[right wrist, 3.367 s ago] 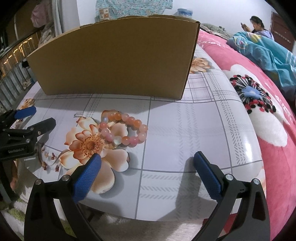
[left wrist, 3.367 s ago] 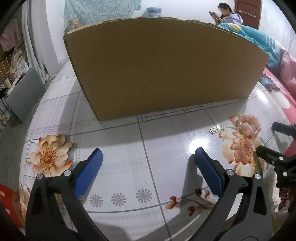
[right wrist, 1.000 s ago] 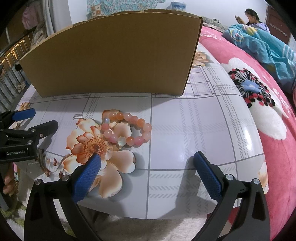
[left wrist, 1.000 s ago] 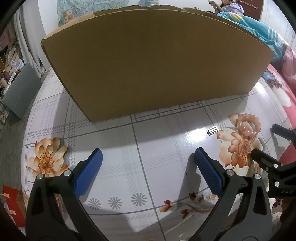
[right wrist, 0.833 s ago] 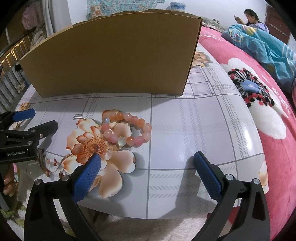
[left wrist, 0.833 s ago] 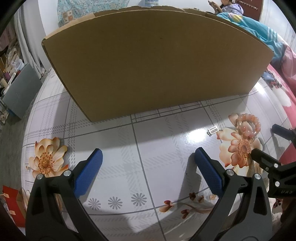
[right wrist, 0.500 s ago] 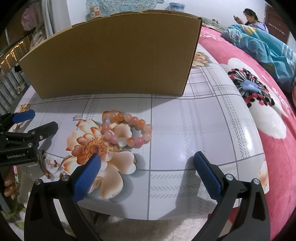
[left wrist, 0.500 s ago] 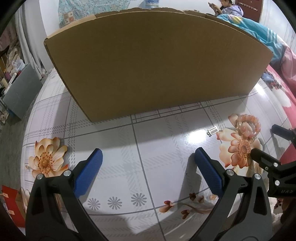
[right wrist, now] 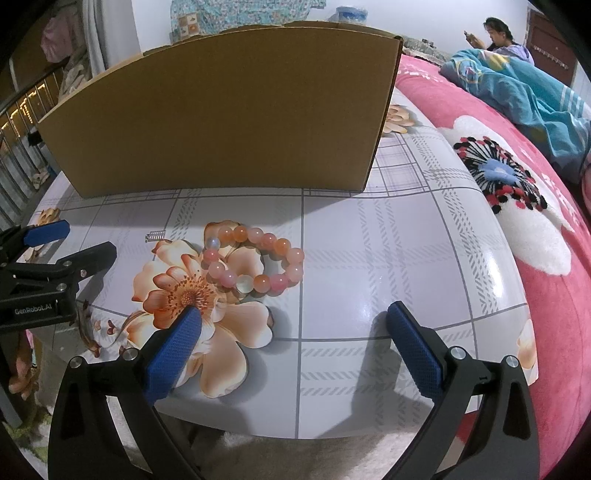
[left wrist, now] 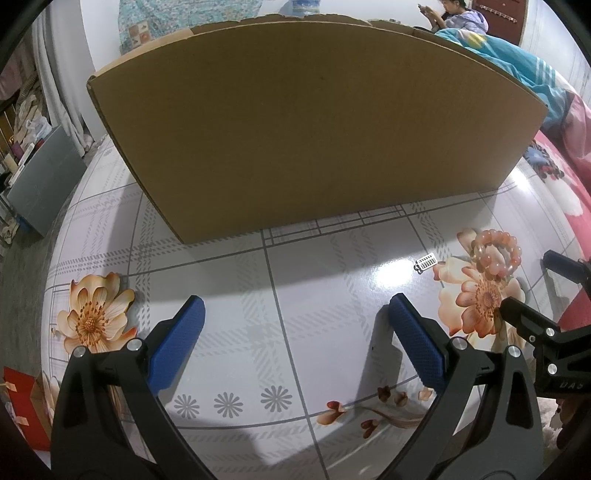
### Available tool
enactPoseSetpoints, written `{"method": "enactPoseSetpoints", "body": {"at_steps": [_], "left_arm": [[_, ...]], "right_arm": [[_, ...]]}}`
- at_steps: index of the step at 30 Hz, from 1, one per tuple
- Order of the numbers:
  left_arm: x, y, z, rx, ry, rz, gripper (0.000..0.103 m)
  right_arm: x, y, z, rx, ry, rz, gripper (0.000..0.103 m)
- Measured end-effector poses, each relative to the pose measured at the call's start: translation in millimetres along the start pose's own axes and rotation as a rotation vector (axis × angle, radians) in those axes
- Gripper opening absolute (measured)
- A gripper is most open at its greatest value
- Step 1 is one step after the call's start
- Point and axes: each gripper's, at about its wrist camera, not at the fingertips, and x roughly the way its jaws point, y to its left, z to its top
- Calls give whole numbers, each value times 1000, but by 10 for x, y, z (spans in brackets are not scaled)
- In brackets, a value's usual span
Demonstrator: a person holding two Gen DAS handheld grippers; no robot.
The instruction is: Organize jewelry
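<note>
A bracelet of pink and orange beads [right wrist: 255, 260] lies on the flowered table [right wrist: 388, 236], just ahead and left of my right gripper [right wrist: 293, 341], which is open and empty. A small silver clasp-like piece [right wrist: 156, 235] lies to the bracelet's left. In the left wrist view the bracelet [left wrist: 496, 251] and the small silver piece [left wrist: 426, 262] sit at the right, beyond my open, empty left gripper [left wrist: 297, 341]. The right gripper [left wrist: 554, 317] shows at that view's right edge. The left gripper [right wrist: 55, 254] shows at the right wrist view's left edge.
A tall cardboard box [left wrist: 306, 125] stands across the back of the table [left wrist: 314, 295]; its inside is hidden. A pink flowered bedspread [right wrist: 517, 206] lies right of the table, with a blue quilt [right wrist: 517, 88] and a seated person [right wrist: 495, 35] beyond. A red box [left wrist: 22, 402] sits low left.
Both grippers have drawn slightly back and up from the box in the last second; the bracelet and silver piece have not moved.
</note>
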Motion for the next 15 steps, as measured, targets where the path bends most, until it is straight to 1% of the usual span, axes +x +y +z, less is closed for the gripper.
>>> {"method": "enactPoseSetpoints", "body": {"at_steps": [15], "left_arm": [[4, 11, -7, 1, 5, 0, 96]], "right_arm": [[-4, 1, -4, -7, -1, 6, 97]]}}
